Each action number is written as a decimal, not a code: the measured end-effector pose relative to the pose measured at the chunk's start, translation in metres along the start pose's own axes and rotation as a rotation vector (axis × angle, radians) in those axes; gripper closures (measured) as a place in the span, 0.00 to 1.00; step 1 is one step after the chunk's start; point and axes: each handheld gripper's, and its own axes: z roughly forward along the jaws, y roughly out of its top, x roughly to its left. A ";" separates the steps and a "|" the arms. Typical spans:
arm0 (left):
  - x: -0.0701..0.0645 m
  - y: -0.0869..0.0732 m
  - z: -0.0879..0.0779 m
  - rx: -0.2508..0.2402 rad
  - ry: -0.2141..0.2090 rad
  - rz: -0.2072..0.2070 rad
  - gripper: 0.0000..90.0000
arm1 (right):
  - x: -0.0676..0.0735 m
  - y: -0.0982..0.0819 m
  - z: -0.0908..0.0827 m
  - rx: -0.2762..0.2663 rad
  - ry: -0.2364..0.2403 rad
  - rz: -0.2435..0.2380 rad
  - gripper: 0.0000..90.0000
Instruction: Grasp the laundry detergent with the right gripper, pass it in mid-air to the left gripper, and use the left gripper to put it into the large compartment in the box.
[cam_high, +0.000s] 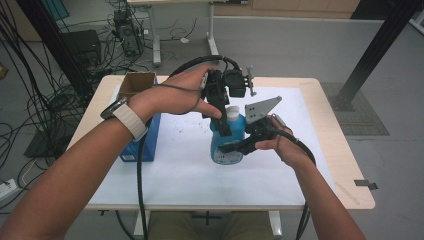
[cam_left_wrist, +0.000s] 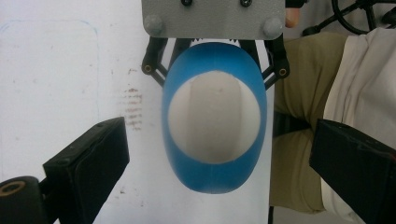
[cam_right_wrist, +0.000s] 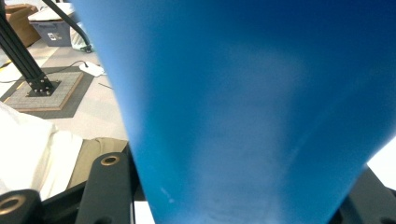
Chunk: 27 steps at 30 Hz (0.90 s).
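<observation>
Right tool pinches the blue bottle upright on the counter, left tool spread above its white cap; a crooked descent could tip it.

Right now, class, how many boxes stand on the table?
2: a blue box at the table's left edge, and an open cardboard box just behind it. The forearm may hide others.
</observation>
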 end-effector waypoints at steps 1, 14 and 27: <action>0.000 0.000 0.000 0.000 0.000 -0.001 0.06 | 0.000 0.000 0.000 0.000 0.000 0.000 0.48; 0.000 0.000 0.001 0.002 0.007 -0.003 0.06 | 0.000 0.000 -0.001 -0.003 -0.001 0.006 0.48; 0.000 0.000 0.000 0.003 0.014 -0.007 0.06 | 0.001 0.001 0.000 0.002 0.004 0.001 0.48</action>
